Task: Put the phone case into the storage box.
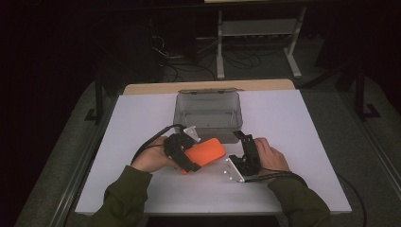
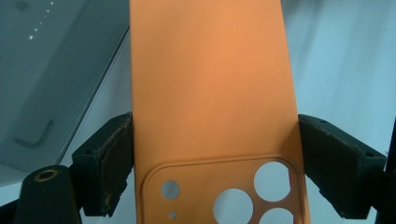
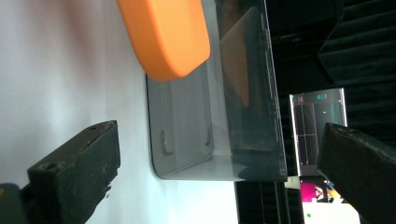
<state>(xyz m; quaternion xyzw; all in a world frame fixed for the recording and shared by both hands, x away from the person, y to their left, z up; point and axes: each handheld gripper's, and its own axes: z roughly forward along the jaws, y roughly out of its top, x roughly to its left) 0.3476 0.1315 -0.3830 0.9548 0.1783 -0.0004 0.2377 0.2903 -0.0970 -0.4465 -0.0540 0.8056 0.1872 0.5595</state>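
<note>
Nearest the table's [image 1: 283,189] front edge, the left gripper [image 1: 196,158] clamps an orange phone case [image 1: 204,153] by its long sides, just above the middle of the white surface. Beside it the right gripper [image 1: 243,142] is spread wide, holding nothing. Farther back, toward the rear edge, stands a clear grey box [image 1: 208,116].

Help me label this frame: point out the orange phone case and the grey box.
orange phone case [image 2: 210,93], left gripper view, its flat back.
grey box [image 1: 208,124], high view, its near wall.
</note>
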